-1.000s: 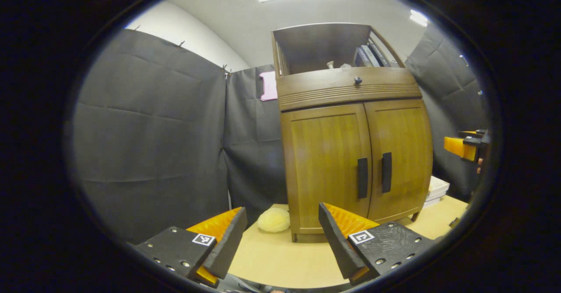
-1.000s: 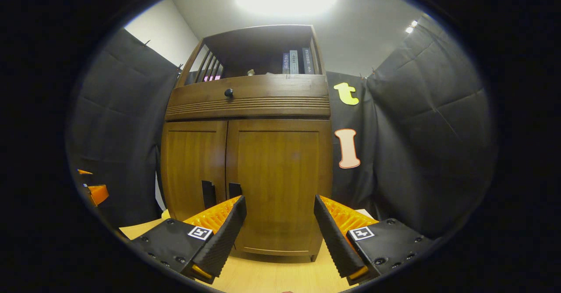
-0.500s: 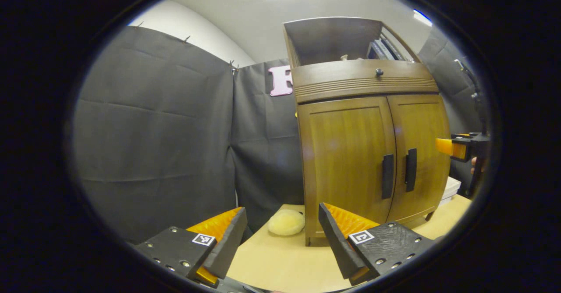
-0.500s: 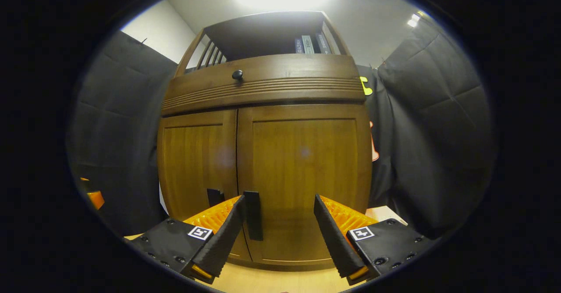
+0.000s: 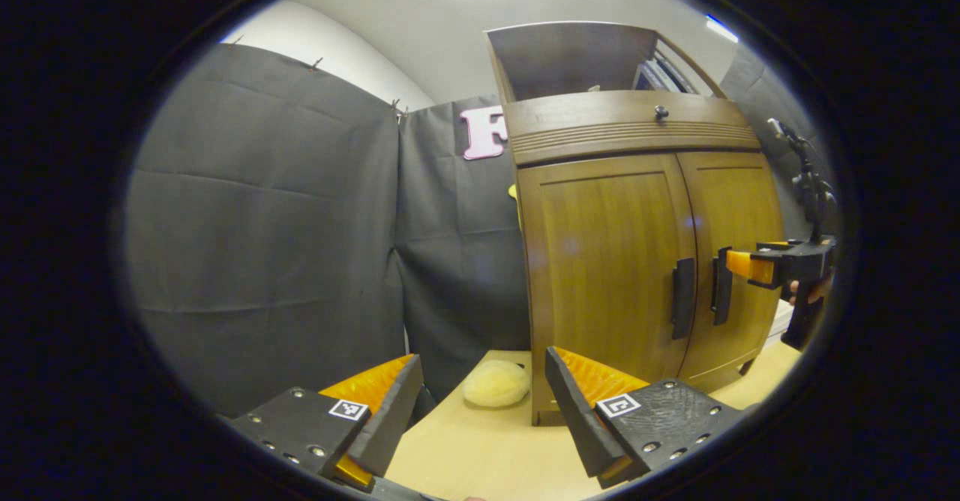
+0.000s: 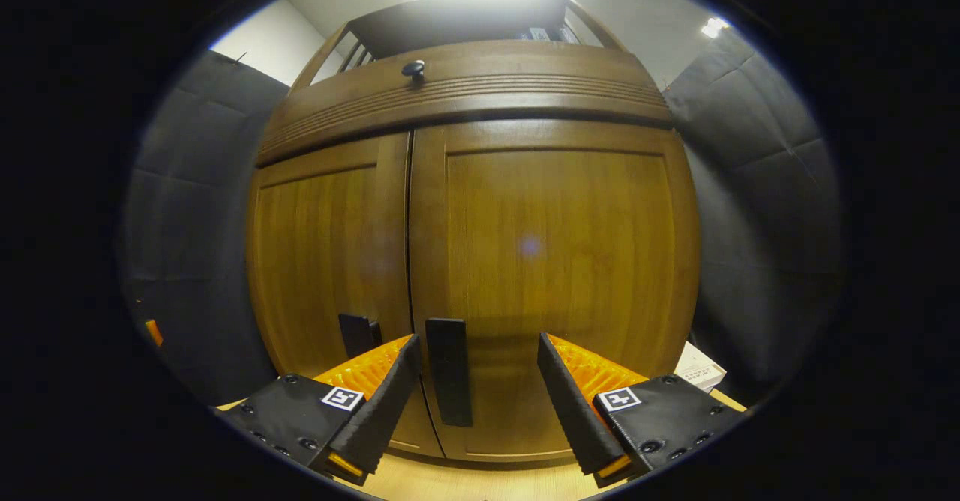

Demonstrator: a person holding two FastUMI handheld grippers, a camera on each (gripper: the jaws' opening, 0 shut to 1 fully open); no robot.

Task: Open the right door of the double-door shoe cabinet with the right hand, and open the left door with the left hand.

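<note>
Two closed doors, two dark handles on one shoe cabinet [image 6: 480, 246].
The right tool [image 6: 476, 392], spread wide, has been brought nearer the right handle [image 6: 448, 370]; the left tool [image 5: 480, 403] is held spread, far off.

I see the shoe cabinet [image 6: 480, 208] in warm brown wood with vertical grain, its door handles [image 6: 448, 381] black, a pale yellow fluffy ball [image 5: 496, 383] on the light beige table [image 5: 480, 448].
</note>
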